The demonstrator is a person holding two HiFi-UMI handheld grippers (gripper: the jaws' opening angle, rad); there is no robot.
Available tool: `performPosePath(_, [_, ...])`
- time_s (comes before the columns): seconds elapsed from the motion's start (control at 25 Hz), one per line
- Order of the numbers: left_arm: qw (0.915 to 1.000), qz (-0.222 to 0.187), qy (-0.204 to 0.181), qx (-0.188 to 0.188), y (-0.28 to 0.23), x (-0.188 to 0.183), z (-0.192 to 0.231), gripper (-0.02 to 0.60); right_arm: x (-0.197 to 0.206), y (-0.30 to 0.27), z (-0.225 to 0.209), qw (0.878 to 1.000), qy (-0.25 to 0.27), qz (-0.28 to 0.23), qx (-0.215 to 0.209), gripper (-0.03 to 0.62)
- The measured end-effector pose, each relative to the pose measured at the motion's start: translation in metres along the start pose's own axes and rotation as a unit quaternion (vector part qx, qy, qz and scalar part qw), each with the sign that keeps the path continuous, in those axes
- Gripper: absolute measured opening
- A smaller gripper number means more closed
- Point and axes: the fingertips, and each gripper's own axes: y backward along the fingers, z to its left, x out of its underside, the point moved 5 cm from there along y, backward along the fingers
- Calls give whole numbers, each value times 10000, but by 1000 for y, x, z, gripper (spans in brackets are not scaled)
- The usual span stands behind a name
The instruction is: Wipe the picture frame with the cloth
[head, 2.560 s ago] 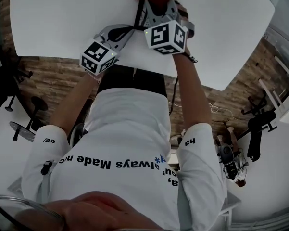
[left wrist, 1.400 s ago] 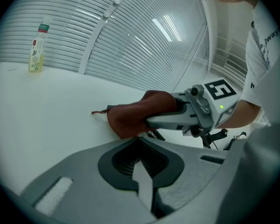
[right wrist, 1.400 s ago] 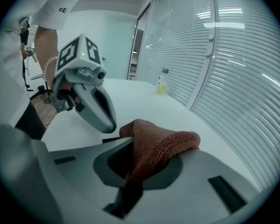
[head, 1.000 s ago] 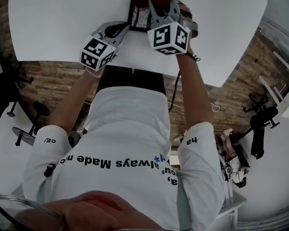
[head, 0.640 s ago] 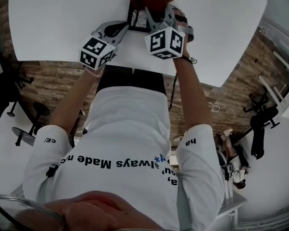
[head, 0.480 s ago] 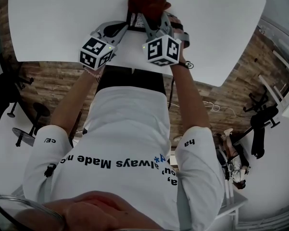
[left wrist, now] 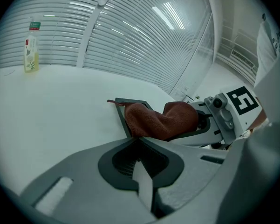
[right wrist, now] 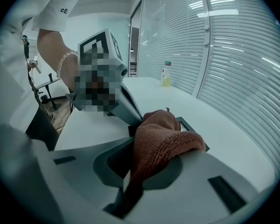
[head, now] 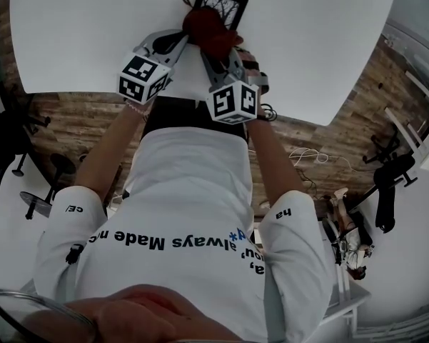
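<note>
A black picture frame (head: 221,6) lies flat on the white table (head: 93,27). My left gripper (head: 186,39) reaches its near left corner, and in the left gripper view its jaws (left wrist: 139,140) stand shut on the frame's (left wrist: 122,107) near edge. A red-brown cloth (head: 208,31) is bunched on the frame's near part, with my right gripper (head: 215,50) shut on it. In the right gripper view the cloth (right wrist: 163,141) fills the jaws (right wrist: 158,149) and hides most of the frame (right wrist: 187,124). The two grippers sit close side by side.
A small bottle (left wrist: 31,48) with yellowish liquid stands far off on the table by the blinds, and the bottle (right wrist: 166,73) also shows in the right gripper view. The table's near edge (head: 200,104) runs under my forearms. Office chairs (head: 7,131) stand on the wood floor.
My right gripper has drawn the cloth back toward me across the frame, uncovering the frame's far part. The left gripper has stayed at the frame's corner.
</note>
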Motion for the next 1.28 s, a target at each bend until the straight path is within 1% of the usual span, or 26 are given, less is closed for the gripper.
performPosePath(0.16, [10000, -6, 29, -40, -1, 1, -1, 2, 1, -2, -19, 9997, 169, 27, 189, 31])
performPosePath(0.44, [9999, 9, 145, -65, -2, 1, -2, 2, 2, -7, -96, 9957, 296, 138, 863, 31])
performPosePath(0.56, [9999, 19, 155, -43, -2, 3, -5, 2, 4, -15, -114, 9953, 310, 231, 892, 31])
performPosePath(0.72, [9999, 34, 125, -50, -1, 3, -8, 2, -2, -18, -124, 9950, 388, 179, 907, 31])
performPosePath(0.84, [9999, 42, 128, -86, -2, 3, -8, 2, -2, -15, -135, 9942, 250, 143, 1036, 31])
performPosePath(1.0, [9997, 8, 238, -90, -2, 5, -6, 2, 5, -7, -127, 9944, 201, 166, 1029, 31])
performPosePath(1.28, [9998, 26, 182, -102, -2, 4, -7, 2, 15, 13, -73, 9961, 199, 121, 854, 31])
